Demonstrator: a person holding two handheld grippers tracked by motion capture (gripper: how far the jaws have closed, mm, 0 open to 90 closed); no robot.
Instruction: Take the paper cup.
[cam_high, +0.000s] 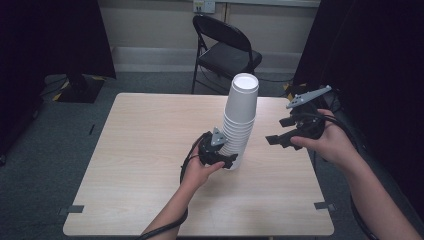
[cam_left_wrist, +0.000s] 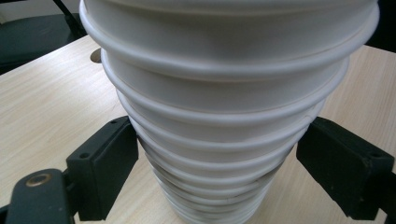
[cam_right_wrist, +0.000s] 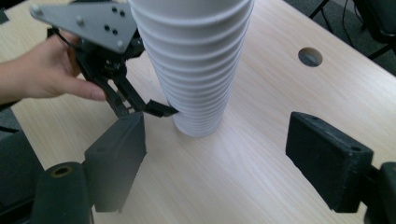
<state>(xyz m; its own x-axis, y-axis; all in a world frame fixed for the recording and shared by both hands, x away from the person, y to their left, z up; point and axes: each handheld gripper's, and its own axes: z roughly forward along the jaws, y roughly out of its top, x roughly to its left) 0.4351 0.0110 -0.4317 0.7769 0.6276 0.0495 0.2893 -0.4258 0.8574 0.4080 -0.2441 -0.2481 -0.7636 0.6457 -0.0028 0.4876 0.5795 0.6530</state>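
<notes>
From my remote station, the pale wood-grain counter (cam_high: 150, 165) filled the middle of the high view, set on grey carpet with a black folding chair (cam_high: 225, 50) standing beyond its far edge. Near the counter's centre stood a tall stack of white cups (cam_high: 239, 120), nested mouth-down and leaning slightly, its base resting on the counter. My left claw (cam_high: 225, 159) sat low at the foot of that stack, its jaws spread wide around the bottom cups; in the left gripper view the stack (cam_left_wrist: 229, 116) stood between the two black pads (cam_left_wrist: 109, 163), with the pads at the rims on either side, and I could not tell whether they pressed on the rims or merely bracketed them. My right claw (cam_high: 280, 136) hovered off to the right of the stack, held above the counter and apart from the cups, its jaws released and grasping nothing. The right gripper view looked down past its own open pads (cam_right_wrist: 119, 158) at bare counter (cam_right_wrist: 261, 93), with the cups (cam_right_wrist: 198, 70) farther off and the left claw (cam_right_wrist: 161, 110) touching their lowest rims. A small round hole (cam_right_wrist: 310, 56) showed in the counter beyond the stack.
</notes>
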